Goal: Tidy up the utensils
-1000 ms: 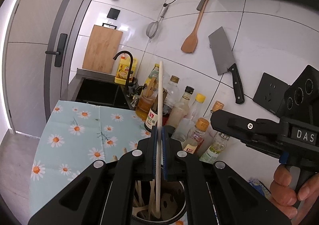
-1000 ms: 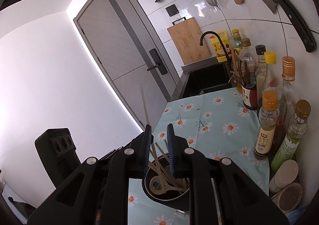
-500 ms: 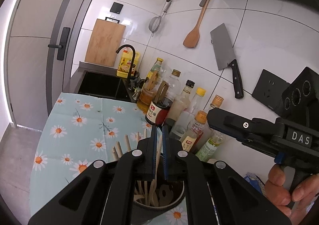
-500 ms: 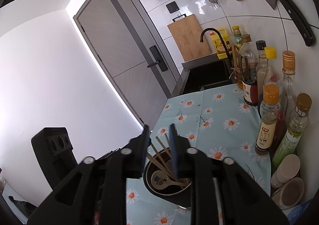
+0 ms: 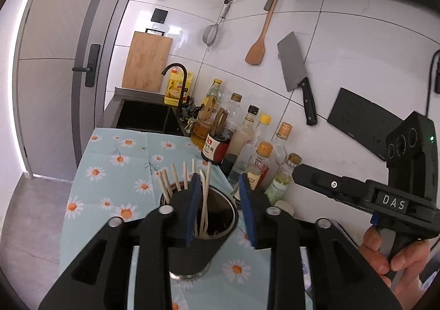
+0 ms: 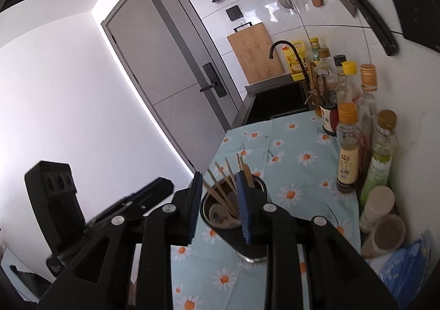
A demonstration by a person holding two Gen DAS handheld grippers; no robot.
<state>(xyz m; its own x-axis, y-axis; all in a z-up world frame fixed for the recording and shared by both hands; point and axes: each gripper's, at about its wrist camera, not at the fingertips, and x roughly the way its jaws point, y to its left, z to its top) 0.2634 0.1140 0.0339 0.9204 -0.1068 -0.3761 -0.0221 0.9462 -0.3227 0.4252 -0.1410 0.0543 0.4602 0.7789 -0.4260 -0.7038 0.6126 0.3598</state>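
**Standing stock: utensil holder and two hand-held grippers**

Standing on the daisy-print tablecloth (image 5: 110, 161) is a dark cylindrical utensil holder (image 5: 198, 244), smooth-walled with a bright metal rim. It holds pale wooden chopsticks (image 5: 176, 180), slender and round-tipped, fanned upward, and a flat white ceramic spoon (image 6: 220, 215) lying low inside.

Left gripper (image 5: 218, 209): black rigid plastic, blue ribbed pads, jaws spread wide and gripping nothing; the holder's mouth sits between and beneath the fingers.

Right gripper (image 6: 218, 207): same build, jaws likewise parted and empty, straddling the holder's rim from the other side. The person's right hand (image 5: 396, 255) grips its handle.

Beside the holder, along the white tiled wall: a row of glass and plastic bottles (image 5: 264, 156), capped yellow, orange and black. Hung above: a steel cleaver (image 5: 291, 65), a wooden spatula (image 5: 257, 49), a wire strainer (image 5: 210, 35). Further back, a bamboo cutting board (image 5: 147, 61) leans behind a dark sink (image 5: 145, 117).
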